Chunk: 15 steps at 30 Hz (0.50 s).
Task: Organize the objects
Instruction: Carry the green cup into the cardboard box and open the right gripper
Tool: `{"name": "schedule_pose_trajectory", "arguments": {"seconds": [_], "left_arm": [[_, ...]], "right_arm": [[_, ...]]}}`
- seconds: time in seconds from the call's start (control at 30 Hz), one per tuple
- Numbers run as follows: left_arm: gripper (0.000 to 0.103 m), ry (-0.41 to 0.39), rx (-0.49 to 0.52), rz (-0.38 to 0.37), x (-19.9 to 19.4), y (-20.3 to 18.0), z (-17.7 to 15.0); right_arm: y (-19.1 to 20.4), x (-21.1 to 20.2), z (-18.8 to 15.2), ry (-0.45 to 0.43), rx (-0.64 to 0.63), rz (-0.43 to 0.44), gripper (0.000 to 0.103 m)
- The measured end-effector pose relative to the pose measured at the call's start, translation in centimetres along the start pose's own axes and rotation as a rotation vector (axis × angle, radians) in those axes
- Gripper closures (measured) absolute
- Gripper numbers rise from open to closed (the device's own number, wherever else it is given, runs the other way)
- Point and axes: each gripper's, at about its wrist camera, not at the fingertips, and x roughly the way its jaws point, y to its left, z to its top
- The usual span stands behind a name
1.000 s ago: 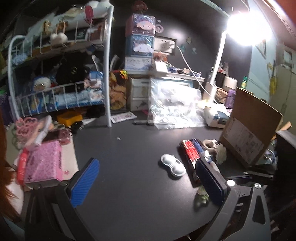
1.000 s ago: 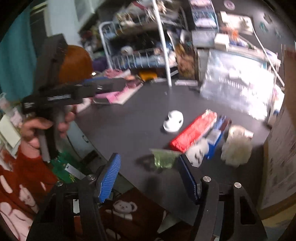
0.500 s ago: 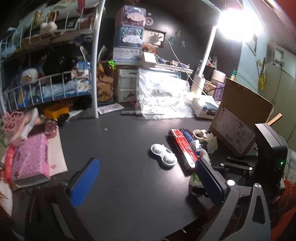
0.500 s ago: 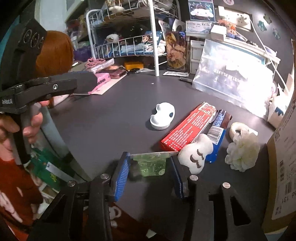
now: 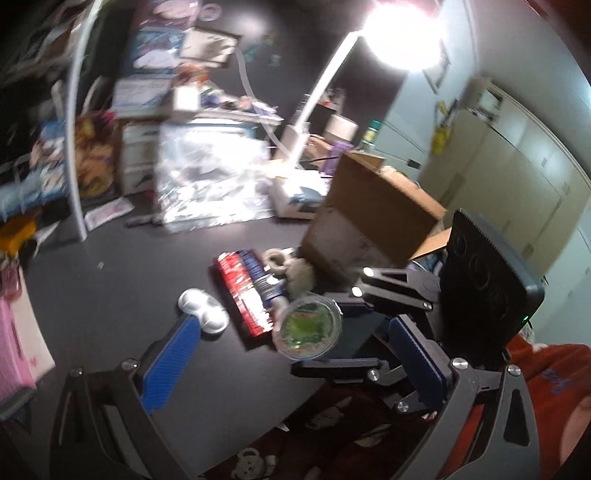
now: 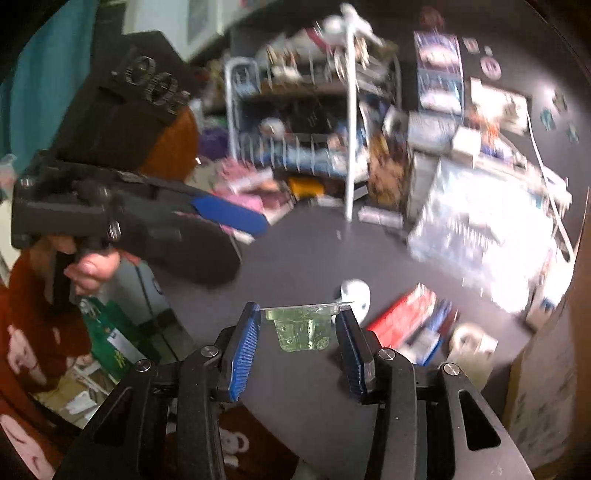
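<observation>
My right gripper is shut on a small green jelly cup by its foil rim and holds it above the black desk. In the left wrist view the cup hangs in the right gripper over the desk's front edge, its foil top facing me. My left gripper is open and empty, its blue pads wide apart. On the desk lie a white two-lobed case, a red box, a blue tube and a white fluffy flower.
A cardboard box stands at the desk's right. A clear plastic bag leans at the back, beside a white wire rack. A pink pack lies at the left. A lamp glares above.
My right gripper has closed on the jelly cup and lifted it off the desk. The left gripper has swung to the right, still open.
</observation>
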Motion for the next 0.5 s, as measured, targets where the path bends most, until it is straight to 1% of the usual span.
{"name": "schedule_pose_trajectory", "arguments": {"seconds": [0.07, 0.13, 0.2, 0.23, 0.3, 0.4, 0.5], "left_arm": [[0.011, 0.018, 0.011, -0.015, -0.1, -1.0, 1.1], [0.017, 0.029, 0.042, -0.011, 0.0, -2.4, 2.4], [0.027, 0.029, 0.055, -0.042, -0.1, -3.5, 3.6], [0.030, 0.031, 0.059, -0.045, 0.1, -3.8, 4.1], [0.044, 0.040, 0.099, -0.030, 0.7, -5.2, 5.5], [0.048, 0.053, 0.151, -0.057, 2.0, -7.3, 8.0], [0.050, 0.076, 0.201, -0.097, 3.7, -9.4, 10.3]], "right_arm": [[0.1, -1.4, 1.3, -0.045, -0.026, 0.013, 0.065], [0.2, -3.0, 2.6, -0.093, -0.057, 0.005, 0.065], [0.3, -4.4, 3.3, -0.129, -0.087, -0.010, 0.065], [0.4, -5.1, 3.6, -0.143, -0.102, -0.018, 0.065], [0.2, -6.5, 4.2, -0.171, -0.122, -0.048, 0.065], [-0.9, -8.4, 4.7, -0.188, -0.126, -0.096, 0.065], [-2.7, -10.5, 5.1, -0.186, -0.111, -0.151, 0.065]]}}
